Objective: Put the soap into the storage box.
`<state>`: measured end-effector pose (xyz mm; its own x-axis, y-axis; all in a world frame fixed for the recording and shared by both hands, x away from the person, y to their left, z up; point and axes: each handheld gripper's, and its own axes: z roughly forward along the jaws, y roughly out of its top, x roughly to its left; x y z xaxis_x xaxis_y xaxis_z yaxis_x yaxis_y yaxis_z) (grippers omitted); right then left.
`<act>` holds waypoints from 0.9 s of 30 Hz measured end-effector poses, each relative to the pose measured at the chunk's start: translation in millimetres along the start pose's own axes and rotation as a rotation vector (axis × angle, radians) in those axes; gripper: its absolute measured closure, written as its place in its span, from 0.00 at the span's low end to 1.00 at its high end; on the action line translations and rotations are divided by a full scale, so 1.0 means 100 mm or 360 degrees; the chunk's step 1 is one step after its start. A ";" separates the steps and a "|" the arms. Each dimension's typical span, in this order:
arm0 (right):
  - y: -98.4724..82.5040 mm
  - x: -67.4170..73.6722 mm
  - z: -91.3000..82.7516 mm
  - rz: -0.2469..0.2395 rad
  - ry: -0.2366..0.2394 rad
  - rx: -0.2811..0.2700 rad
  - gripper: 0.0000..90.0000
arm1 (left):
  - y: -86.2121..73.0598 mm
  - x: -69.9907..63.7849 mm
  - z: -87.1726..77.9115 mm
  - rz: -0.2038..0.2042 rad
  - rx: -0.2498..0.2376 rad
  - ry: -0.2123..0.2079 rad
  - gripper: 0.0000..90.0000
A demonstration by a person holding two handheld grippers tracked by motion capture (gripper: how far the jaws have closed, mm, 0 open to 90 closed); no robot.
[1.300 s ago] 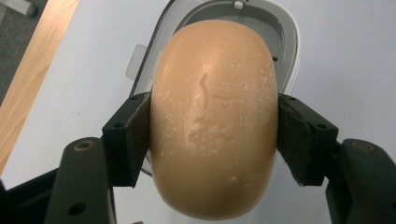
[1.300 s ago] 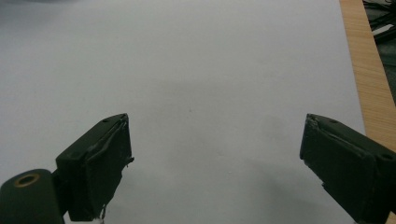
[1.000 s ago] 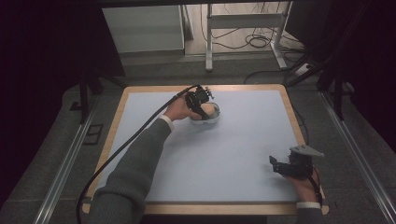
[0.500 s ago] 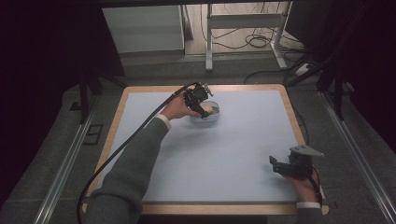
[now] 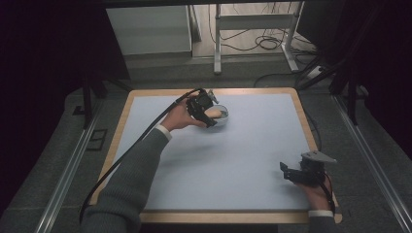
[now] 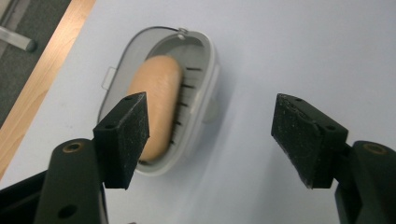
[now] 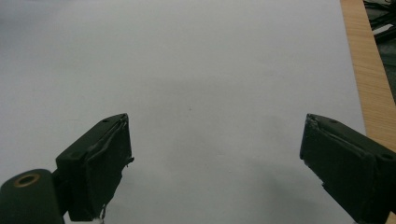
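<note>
Left gripper point(image 6: 210, 135) has just been opening its jaws and holds nothing now. Just under and ahead of it, the tan soap bar point(image 6: 156, 100) lies in the grey soap dish point(image 6: 205, 84), so the drop looks done. Right gripper point(image 7: 215, 163) rests wide open and empty, well apart, over bare table point(image 5: 252, 160).

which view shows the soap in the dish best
The left gripper view: the tan soap lies lengthwise in the grey dish, close and unblocked. The high view shows it small, partly behind the left hand-held gripper.
</note>
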<state>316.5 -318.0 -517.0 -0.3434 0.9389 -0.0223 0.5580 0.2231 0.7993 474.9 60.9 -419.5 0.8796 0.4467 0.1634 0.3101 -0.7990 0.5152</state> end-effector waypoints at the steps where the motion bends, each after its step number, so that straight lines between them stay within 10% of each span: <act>1: 0.00 0.00 0.00 -0.0003 0.0001 0.0000 0.10 | -0.02 -0.02 -0.02 -0.0003 -0.0008 -0.0003 0.32; 9: 0.01 0.01 0.00 0.0002 0.0003 -0.0002 0.10 | -0.34 -0.21 -0.19 -0.0039 -0.0037 -0.0004 0.31; 27: 0.02 0.04 0.00 -0.0008 0.0011 -0.0007 0.10 | -1.37 -0.73 -0.51 -0.0341 -0.0213 -0.0004 0.30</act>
<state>316.2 -313.9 -515.4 -0.3515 0.9359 -0.0222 0.5527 0.2266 0.8020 349.9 158.5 -459.7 0.8000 0.5988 0.0364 0.4391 -0.6258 0.6447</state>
